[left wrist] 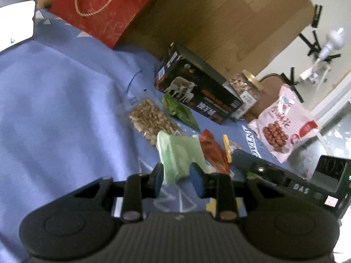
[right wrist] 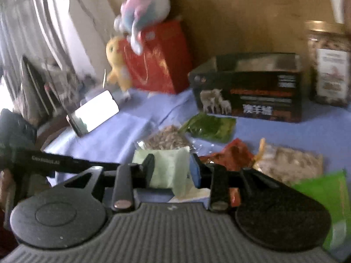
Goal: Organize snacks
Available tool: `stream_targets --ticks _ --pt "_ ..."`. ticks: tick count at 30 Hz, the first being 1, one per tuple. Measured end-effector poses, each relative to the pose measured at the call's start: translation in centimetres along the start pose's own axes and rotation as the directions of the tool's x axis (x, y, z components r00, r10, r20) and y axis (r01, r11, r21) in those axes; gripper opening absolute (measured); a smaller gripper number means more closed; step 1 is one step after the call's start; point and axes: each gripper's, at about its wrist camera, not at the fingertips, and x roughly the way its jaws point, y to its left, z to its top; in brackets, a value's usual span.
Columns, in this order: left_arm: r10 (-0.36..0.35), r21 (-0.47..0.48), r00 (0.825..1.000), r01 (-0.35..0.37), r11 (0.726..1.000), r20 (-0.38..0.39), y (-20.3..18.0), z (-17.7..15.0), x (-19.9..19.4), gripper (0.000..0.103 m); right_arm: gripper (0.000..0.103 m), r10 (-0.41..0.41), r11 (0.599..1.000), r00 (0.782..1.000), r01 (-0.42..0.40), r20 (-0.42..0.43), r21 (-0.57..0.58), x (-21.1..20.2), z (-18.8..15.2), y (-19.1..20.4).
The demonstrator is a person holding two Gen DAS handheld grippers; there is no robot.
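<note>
**Both grippers at one pale green packet**

A pale green packet [left wrist: 177,155] is between the pads of both grippers, above a blue cloth [left wrist: 65,100] that covers the surface. In the left wrist view the left gripper [left wrist: 178,180] pinches the lower edge of this packet; the packet rises from the pads and leans a little to the left, so its long axis runs away from the camera. In the right wrist view the same packet [right wrist: 169,166] fills the gap of the right gripper [right wrist: 173,171]. Both pads are at its sides, but because of blur I cannot tell if they press on it or only stand beside it. The black body of the other gripper comes in from the left edge of this view.

Behind the packet more snacks lie on the cloth. A clear bag of pale seeds [left wrist: 149,118] lies with its long axis going diagonally away. Just beside it is a dark green packet [left wrist: 179,111], pointing the same way. A red packet [left wrist: 214,153] lies to the right of the held one. A black box with sheep printed on it [left wrist: 197,92] stands behind them, and a jar of nuts with a gold lid [left wrist: 245,87] is at its right end. A pink bag [left wrist: 283,122] is near the jar, tilted. A red gift bag [left wrist: 105,8] stands at the far edge of the cloth.
</note>
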Motion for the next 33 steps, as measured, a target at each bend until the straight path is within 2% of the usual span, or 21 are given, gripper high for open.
stream_targets --ticks 1,5,7,8,15,18,19,20,22,27,30,33 --pt "-0.007 0.009 1.0 0.007 1.0 -0.002 -0.1 -0.2 -0.4 0.029 0.045 0.001 1.0 1.0 -0.001 0.022 0.018 -0.9 -0.6 0.0" --pt "-0.047 0.04 0.999 0.048 0.998 -0.02 -0.9 -1.2 -0.9 0.035 0.049 -0.024 0.999 0.998 0.021 0.06 0.044 -3.0 -2.6 0.1" --pt "-0.078 0.063 0.997 0.079 0.995 -0.025 -1.7 -1.6 -0.7 0.04 0.072 -0.017 1.0 0.998 0.016 0.066 0.023 -3.5 -3.5 1.0" --pt "-0.087 0.074 0.996 0.089 0.993 -0.03 -2.0 -1.7 -0.6 0.041 0.074 -0.023 1.0 0.998 0.023 0.061 -0.003 -3.4 -3.8 1.4" --pt "-0.11 0.109 0.991 0.118 0.987 -0.079 -4.4 -1.5 2.0 0.044 0.074 -0.097 0.983 0.994 0.088 -0.052 -0.164 -0.5 -5.3 4.1" --pt "-0.098 0.152 0.988 0.116 0.982 -0.116 -5.8 -2.0 3.8 0.044 0.071 -0.109 0.98 0.99 0.091 -0.094 -0.177 0.6 -5.9 4.0" --pt "-0.08 0.172 0.989 0.101 0.98 -0.124 -6.1 -2.3 4.5 0.044 0.068 -0.116 0.976 0.99 0.098 -0.081 -0.193 0.4 -6.1 4.0" --pt "-0.066 0.182 0.989 0.09 0.979 -0.133 -6.1 -2.6 5.1 0.048 0.064 -0.126 0.972 0.989 0.108 -0.075 -0.21 0.5 -6.2 4.1" --pt "-0.1 0.149 0.981 0.126 0.981 -0.167 -5.8 -3.0 5.9 0.044 0.044 -0.152 0.962 0.987 0.135 -0.057 -0.238 0.6 -6.4 4.1" --pt "-0.087 0.201 0.986 0.115 0.973 -0.141 -7.0 -2.4 5.6 0.044 0.04 -0.146 0.964 0.989 0.138 -0.019 -0.227 0.2 -6.3 3.7" --pt "-0.108 0.233 0.989 0.13 0.964 -0.103 -8.3 -0.3 5.2 0.044 0.039 -0.153 0.96 0.987 0.16 0.052 -0.229 -0.5 -5.2 4.0" --pt "-0.134 0.239 0.99 0.141 0.961 -0.046 -9.9 2.8 5.8 0.044 0.039 -0.164 0.952 0.976 0.194 0.141 -0.237 -0.8 -2.7 3.4"
